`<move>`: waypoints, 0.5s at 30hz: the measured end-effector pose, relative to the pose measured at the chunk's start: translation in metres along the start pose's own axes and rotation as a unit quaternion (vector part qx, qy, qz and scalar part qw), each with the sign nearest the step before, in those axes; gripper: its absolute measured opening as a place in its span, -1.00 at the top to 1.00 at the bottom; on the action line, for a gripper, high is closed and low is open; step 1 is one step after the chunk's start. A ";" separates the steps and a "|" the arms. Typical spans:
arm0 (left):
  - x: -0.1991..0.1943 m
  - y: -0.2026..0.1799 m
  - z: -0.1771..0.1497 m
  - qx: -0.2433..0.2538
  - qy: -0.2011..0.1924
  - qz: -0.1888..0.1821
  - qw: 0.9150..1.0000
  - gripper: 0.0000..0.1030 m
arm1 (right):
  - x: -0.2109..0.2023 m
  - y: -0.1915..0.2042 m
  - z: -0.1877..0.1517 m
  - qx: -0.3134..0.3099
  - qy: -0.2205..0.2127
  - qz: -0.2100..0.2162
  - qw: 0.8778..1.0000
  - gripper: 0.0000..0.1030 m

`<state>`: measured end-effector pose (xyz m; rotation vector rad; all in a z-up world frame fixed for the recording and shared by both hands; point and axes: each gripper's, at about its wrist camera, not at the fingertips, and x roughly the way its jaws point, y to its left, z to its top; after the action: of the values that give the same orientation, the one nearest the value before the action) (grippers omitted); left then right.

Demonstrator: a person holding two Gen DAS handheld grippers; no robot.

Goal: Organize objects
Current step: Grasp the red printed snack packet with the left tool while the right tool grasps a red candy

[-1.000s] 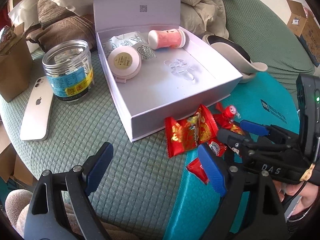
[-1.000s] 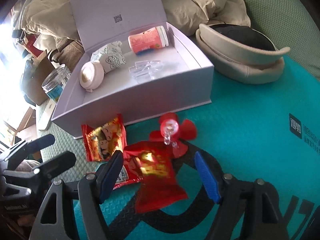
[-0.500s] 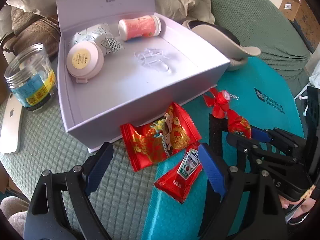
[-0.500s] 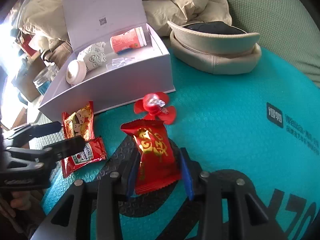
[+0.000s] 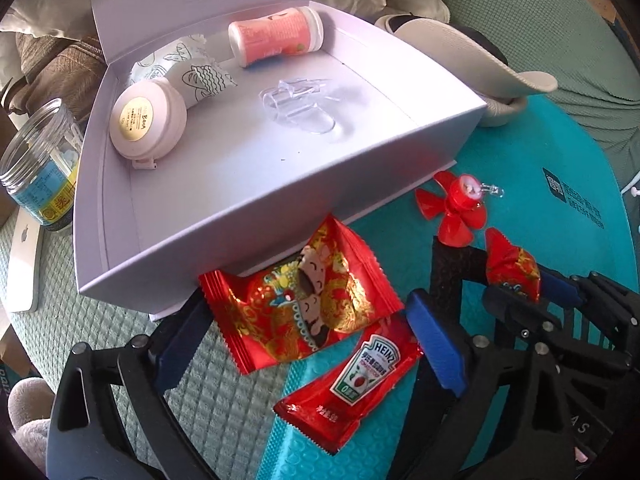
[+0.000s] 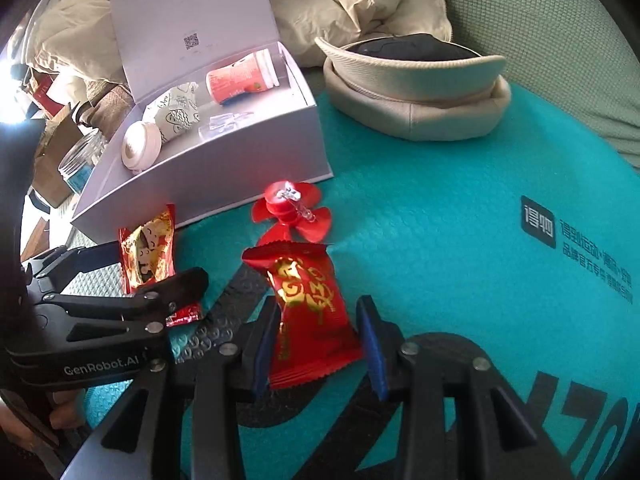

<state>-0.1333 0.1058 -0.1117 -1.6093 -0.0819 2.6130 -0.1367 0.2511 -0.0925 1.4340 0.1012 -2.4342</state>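
Flanking box edge (image 5: 280, 216) — snack packet (image 5: 304, 300), seemingly untouched

Bright daylight (left glare), fisheye-warped edges

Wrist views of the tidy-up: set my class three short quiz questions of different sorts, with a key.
1. True or false: the right gripper is shut on a red snack packet.
2. Which lies inside the white box? A ketchup sachet; B pink bottle; C red fan.
3. Fill in: between the left gripper fingers, now opening, lies a red ____.

Key: 1 true; 2 B; 3 packet.
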 end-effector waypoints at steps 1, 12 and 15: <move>-0.002 0.002 -0.002 -0.001 -0.008 -0.006 1.000 -0.86 | -0.001 0.001 0.000 -0.003 0.001 -0.005 1.000 0.23; -0.021 0.018 -0.026 0.006 -0.043 -0.066 0.997 -0.24 | -0.008 0.019 -0.017 -0.036 0.013 -0.028 0.999 0.23; -0.024 0.013 -0.035 0.023 -0.037 -0.084 0.996 -0.24 | -0.014 0.021 -0.027 -0.038 0.019 -0.032 0.999 0.23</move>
<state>-0.0913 0.0913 -0.1070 -1.4252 -0.1538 2.5259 -0.1015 0.2407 -0.0921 1.4648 0.2491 -2.4277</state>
